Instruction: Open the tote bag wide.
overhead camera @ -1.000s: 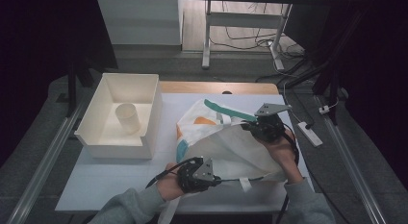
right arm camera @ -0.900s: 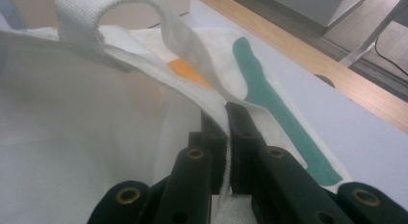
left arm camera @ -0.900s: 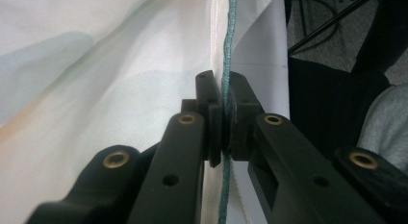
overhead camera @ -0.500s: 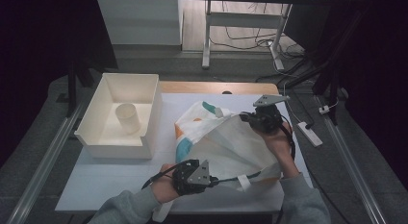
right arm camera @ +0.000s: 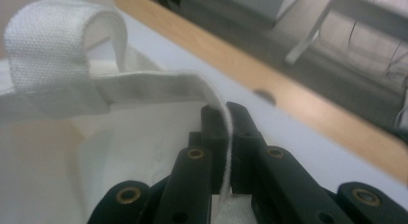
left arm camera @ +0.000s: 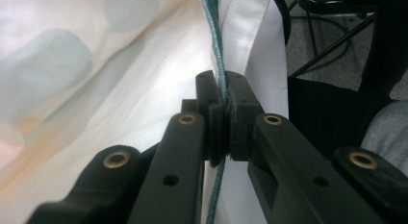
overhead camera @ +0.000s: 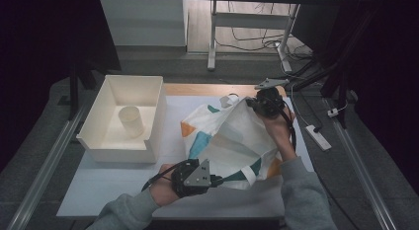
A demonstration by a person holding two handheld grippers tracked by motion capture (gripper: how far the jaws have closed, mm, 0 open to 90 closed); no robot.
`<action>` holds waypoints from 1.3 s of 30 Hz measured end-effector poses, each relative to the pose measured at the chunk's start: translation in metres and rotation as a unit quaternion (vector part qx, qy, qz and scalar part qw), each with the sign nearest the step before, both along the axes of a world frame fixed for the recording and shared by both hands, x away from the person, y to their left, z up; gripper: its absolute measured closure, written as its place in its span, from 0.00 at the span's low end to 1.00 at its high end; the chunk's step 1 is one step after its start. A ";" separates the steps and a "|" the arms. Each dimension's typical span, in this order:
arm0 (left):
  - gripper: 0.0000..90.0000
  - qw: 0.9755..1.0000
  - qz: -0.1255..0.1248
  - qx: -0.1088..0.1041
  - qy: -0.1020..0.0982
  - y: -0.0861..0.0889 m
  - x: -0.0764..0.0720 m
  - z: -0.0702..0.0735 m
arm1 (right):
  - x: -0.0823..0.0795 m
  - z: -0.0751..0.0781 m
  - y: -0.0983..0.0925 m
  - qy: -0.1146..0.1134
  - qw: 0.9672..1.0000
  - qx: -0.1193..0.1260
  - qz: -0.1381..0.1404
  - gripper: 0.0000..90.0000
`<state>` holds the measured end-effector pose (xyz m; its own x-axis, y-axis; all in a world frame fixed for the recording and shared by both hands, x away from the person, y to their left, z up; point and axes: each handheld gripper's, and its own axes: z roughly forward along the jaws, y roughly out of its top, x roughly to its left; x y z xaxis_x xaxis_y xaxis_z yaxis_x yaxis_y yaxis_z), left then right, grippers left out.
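A white cloth bag (overhead camera: 232,141) with orange and teal patches lies spread over the white table top. My left gripper (overhead camera: 217,179) is at its near edge, shut on the teal-trimmed hem (left arm camera: 220,60) of the bag. My right gripper (overhead camera: 249,102) is at the far right corner, shut on the bag's white rim (right arm camera: 225,132), which runs up between the jaws. A white webbing handle loop (right arm camera: 53,46) curls up just beyond that grip. The bag (left arm camera: 96,89) hangs stretched between the two grippers.
A white open box (overhead camera: 126,119) with a pale cup (overhead camera: 131,120) inside stands at the left of the table. The wooden table edge (right arm camera: 298,96) runs behind the bag. A power strip (overhead camera: 318,137) and cables lie on the floor to the right.
My right gripper has carried the bag's corner up and away toward the far edge of the table, unfolding the bag. The left gripper has risen slightly, still pinching the near hem.
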<state>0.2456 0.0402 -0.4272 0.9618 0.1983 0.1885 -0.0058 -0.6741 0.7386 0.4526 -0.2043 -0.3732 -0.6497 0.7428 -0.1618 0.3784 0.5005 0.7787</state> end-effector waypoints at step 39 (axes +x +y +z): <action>0.93 0.998 0.026 0.003 0.055 -0.002 0.030 -0.026 | -0.051 -0.034 -0.021 0.054 0.995 0.069 0.054 0.49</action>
<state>0.2753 0.0383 -0.4535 0.9654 0.2469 0.0845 0.1090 -0.6759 0.7288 0.4013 -0.2254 -0.4070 -0.7349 0.6781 0.0119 0.4127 0.4332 0.8013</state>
